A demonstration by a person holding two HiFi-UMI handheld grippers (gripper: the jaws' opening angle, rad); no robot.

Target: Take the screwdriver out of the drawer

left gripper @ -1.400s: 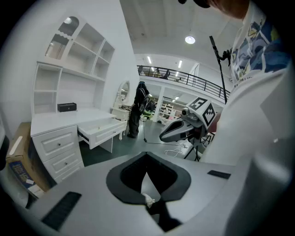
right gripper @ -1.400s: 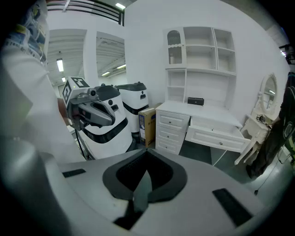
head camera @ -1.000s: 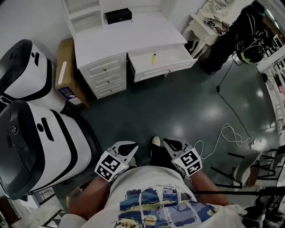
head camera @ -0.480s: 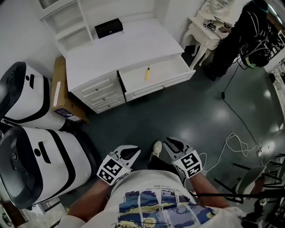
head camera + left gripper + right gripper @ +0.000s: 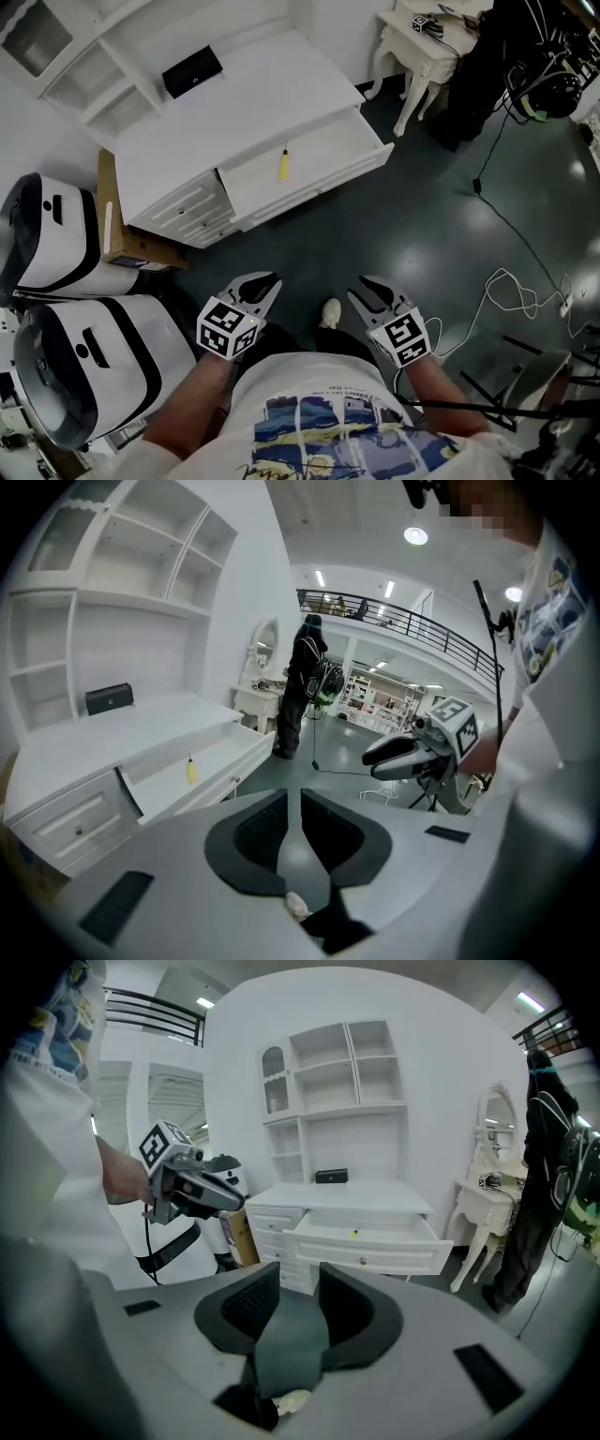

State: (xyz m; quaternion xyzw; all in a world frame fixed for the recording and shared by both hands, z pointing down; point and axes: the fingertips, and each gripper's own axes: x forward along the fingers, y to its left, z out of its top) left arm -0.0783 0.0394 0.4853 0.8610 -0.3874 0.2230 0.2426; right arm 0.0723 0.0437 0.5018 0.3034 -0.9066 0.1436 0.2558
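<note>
Screwdriver [image 5: 283,163], yellow-handled, flat on the bottom of the pulled-out drawer [image 5: 323,155], well ahead of both grippers and touching neither. Small and far beyond the jaw tips in both gripper views, a little left of the left gripper's line and just right of the right gripper's.

Underfoot, dark glossy floor [image 5: 375,234], with a pale cable [image 5: 506,286] looped at the right. Close at the left, two white-and-black machines [image 5: 75,366]. Farther on, white desk [image 5: 244,103] with the drawer open toward the person, a cardboard box [image 5: 117,234] against its left side and a small black box [image 5: 192,71] on its top. Beyond that, open white shelves and a small white side table [image 5: 412,42] at the right.

Left gripper [image 5: 267,281]: jaws opening, only a narrow slit between the pads, nothing in it. Right gripper [image 5: 367,292]: jaws opening too, clearly wider apart, nothing between them but floor.
</note>
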